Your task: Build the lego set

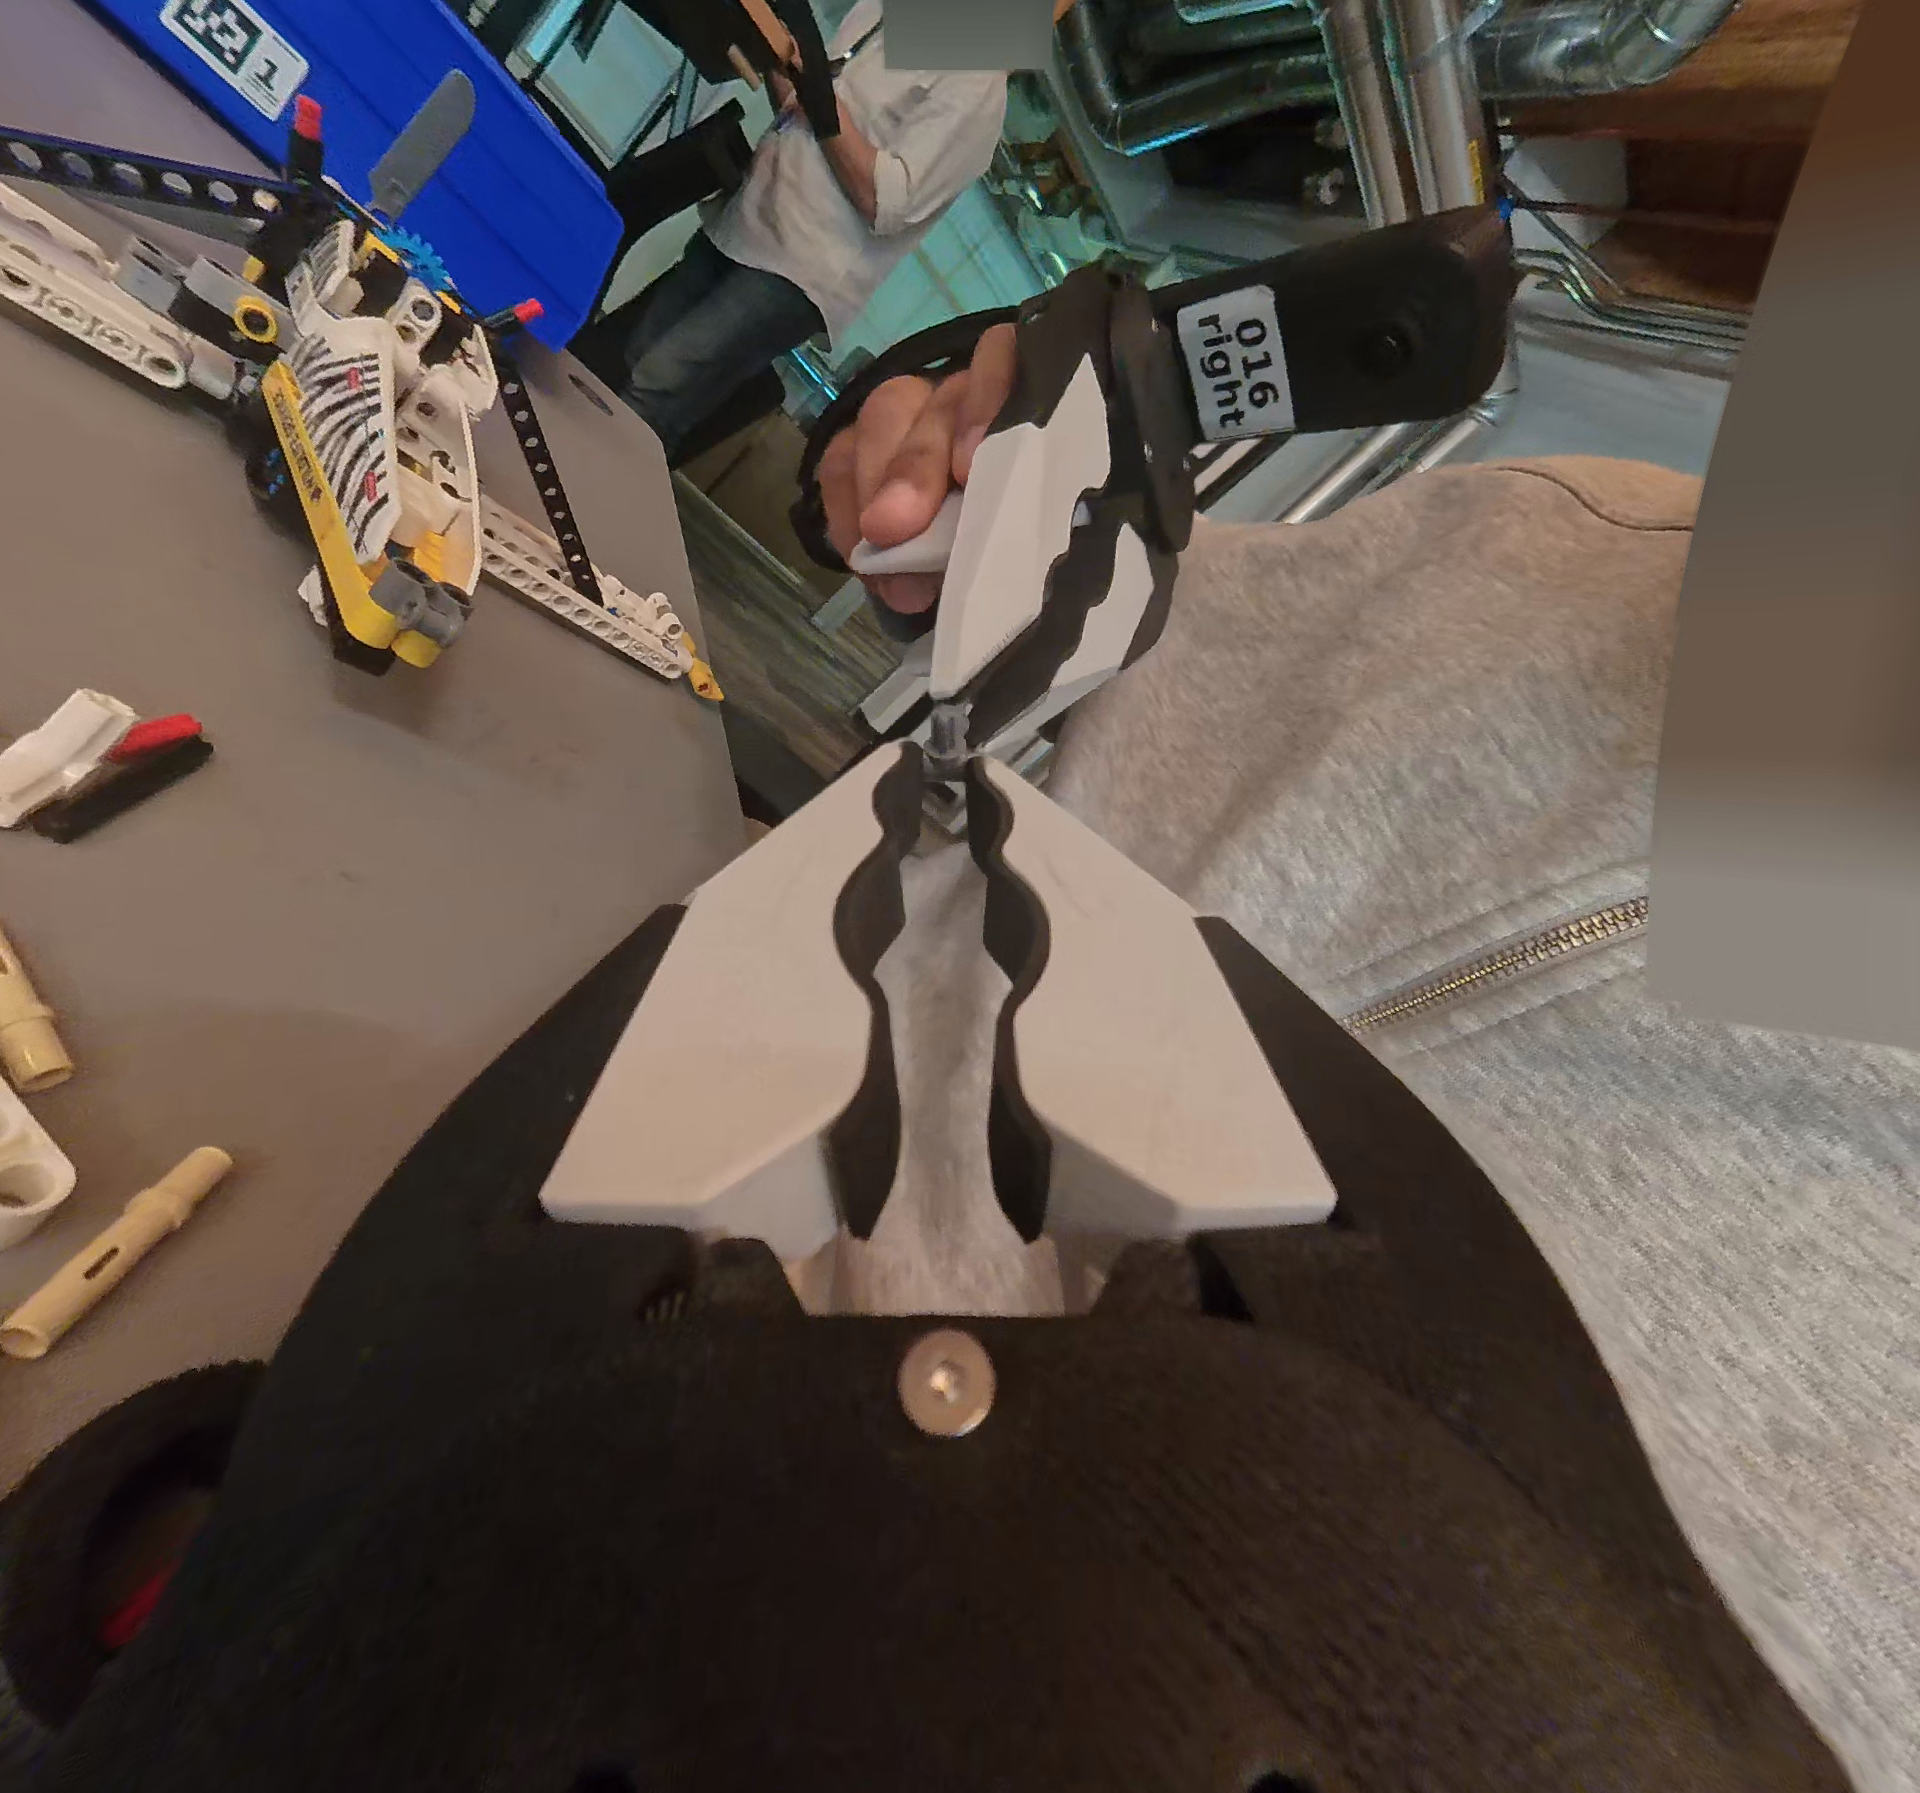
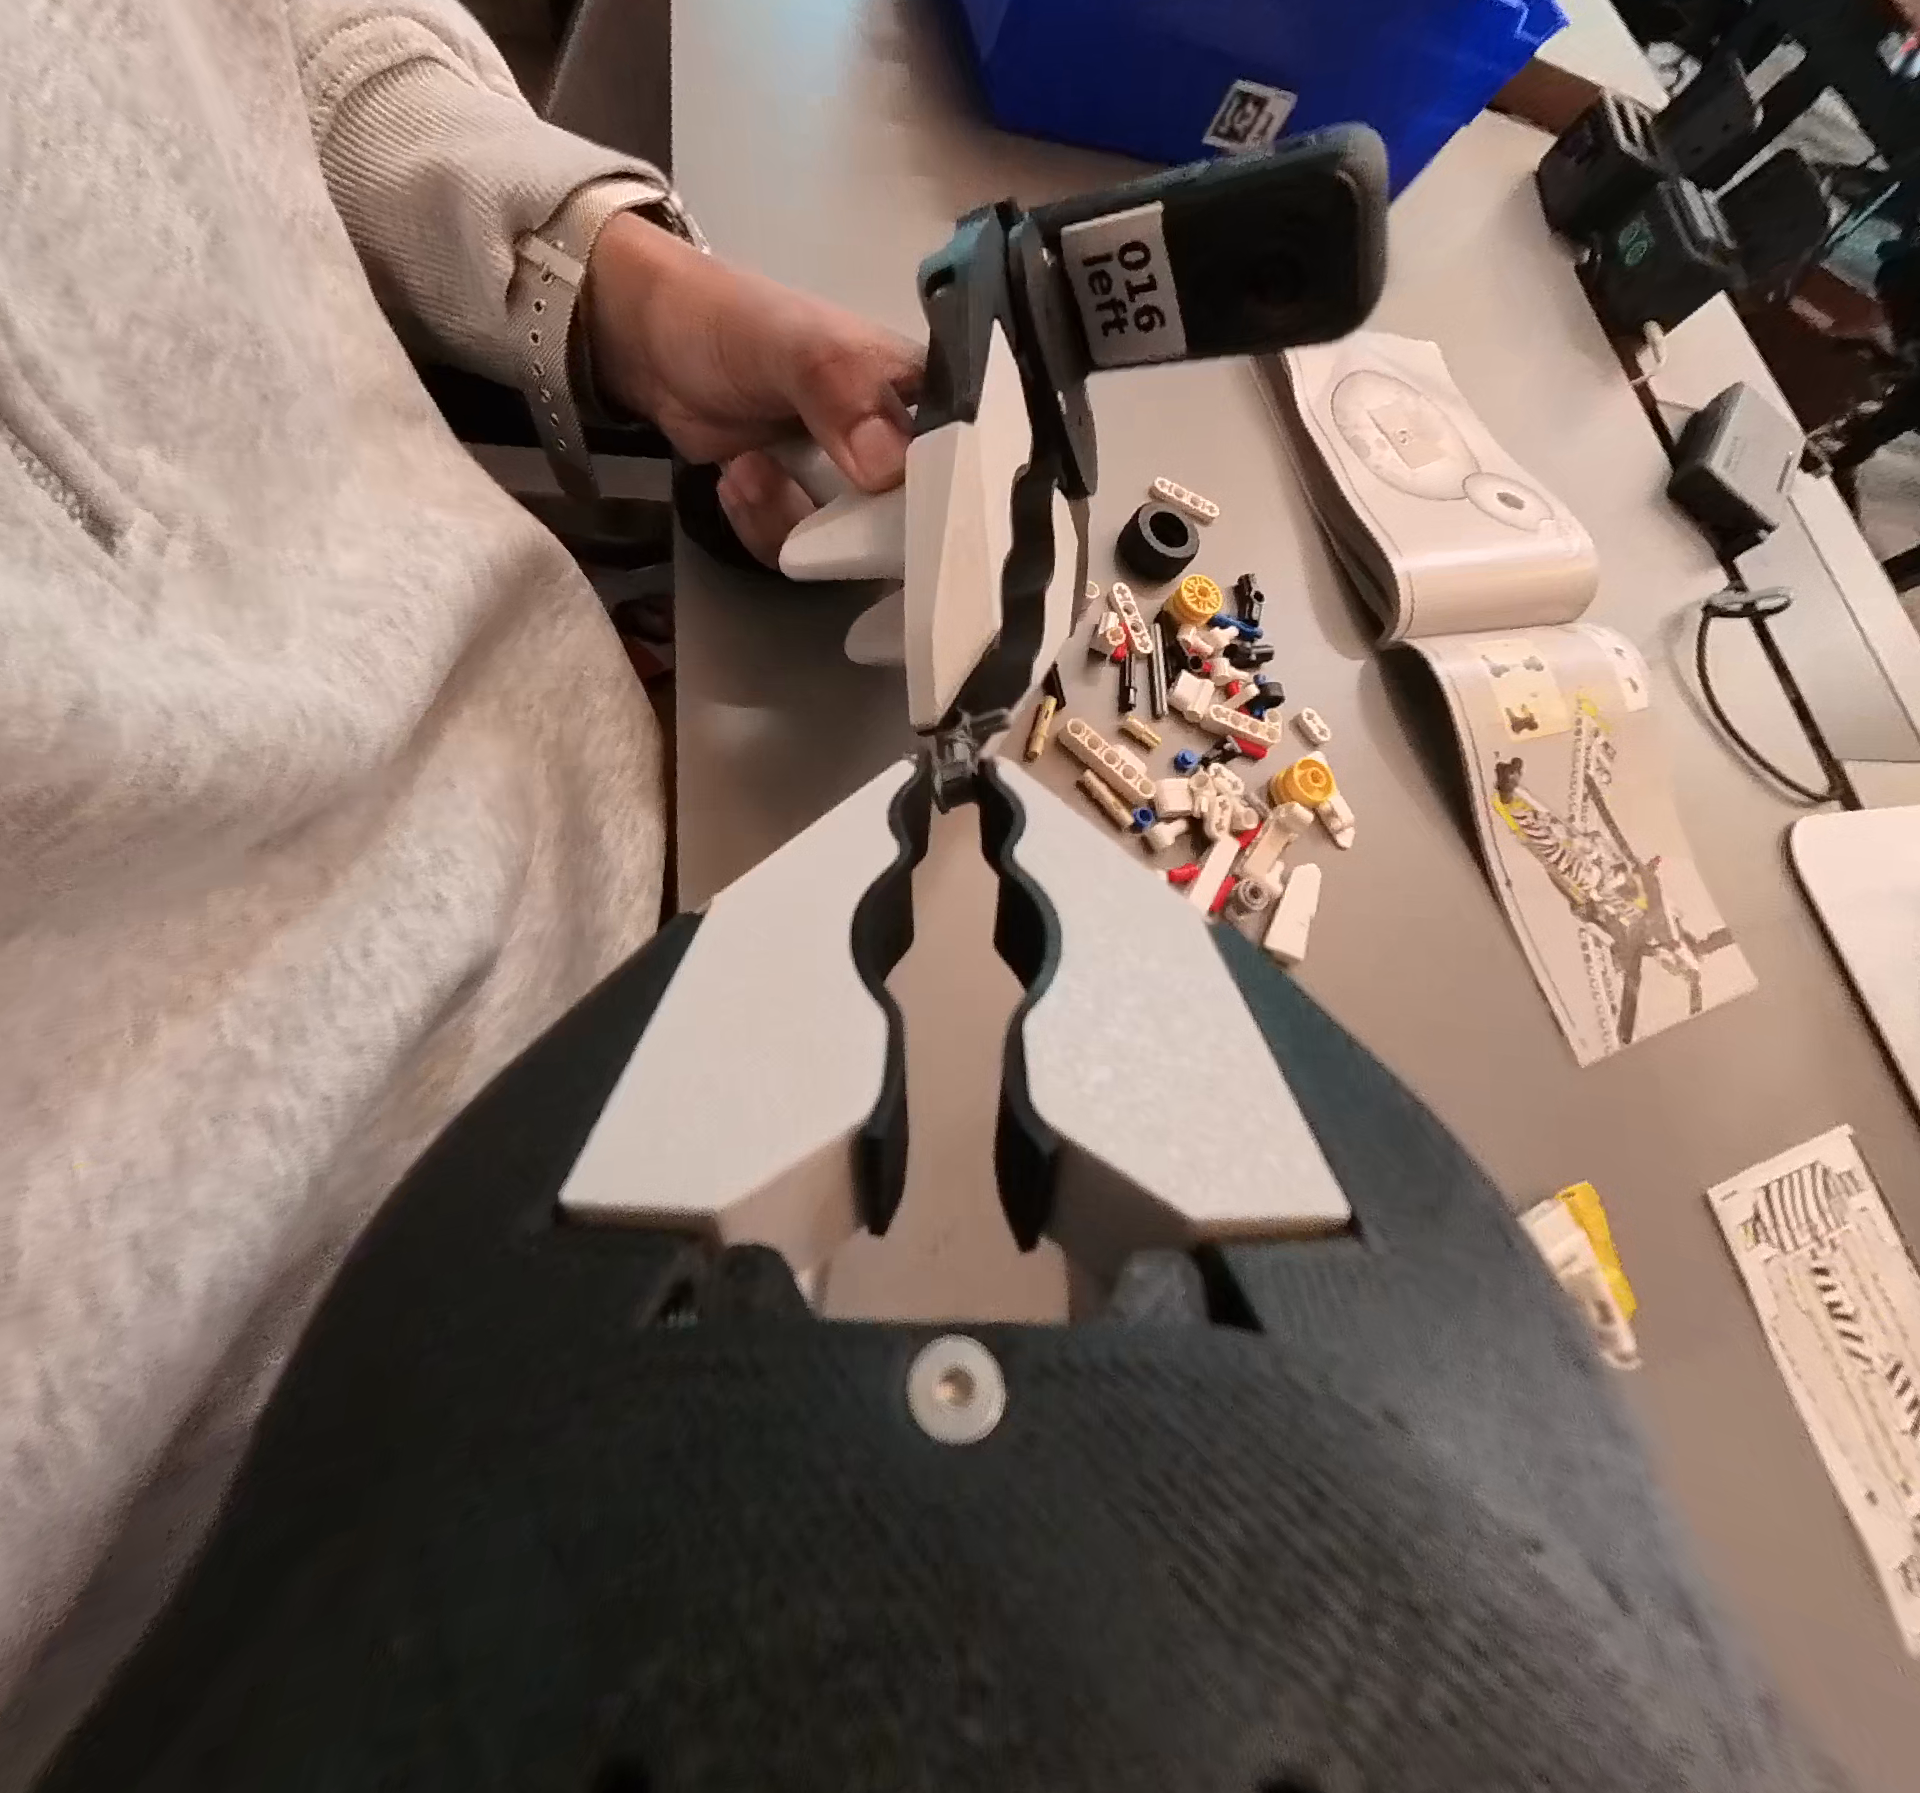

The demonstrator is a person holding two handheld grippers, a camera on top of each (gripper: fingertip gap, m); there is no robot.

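Note:
My left gripper [image 1: 940, 775] and my right gripper [image 1: 958, 704] meet tip to tip in the air in front of the person's grey sweater. Both are shut on a small dark grey Lego piece [image 1: 948, 737] held between them. In the right wrist view my right gripper [image 2: 948, 793] comes from below, the left gripper [image 2: 966, 717] from above, and the grey piece [image 2: 954, 758] sits between their tips. The part-built zebra-striped white, yellow and black model [image 1: 353, 413] lies on the grey table [image 1: 364, 860] at the left. A pile of loose pieces [image 2: 1205, 725] lies on the table beyond the grippers.
A blue bin [image 2: 1195, 8] stands at the back of the table. The open instruction booklet [image 2: 1558, 808] and a sticker sheet [image 2: 1829, 1328] lie at the right. Tan pins [image 1: 114, 1234] and a white, red and black part [image 1: 94, 767] lie near the left gripper. A person stands behind the table. Both grippers' tips are close together, under 4 cm apart.

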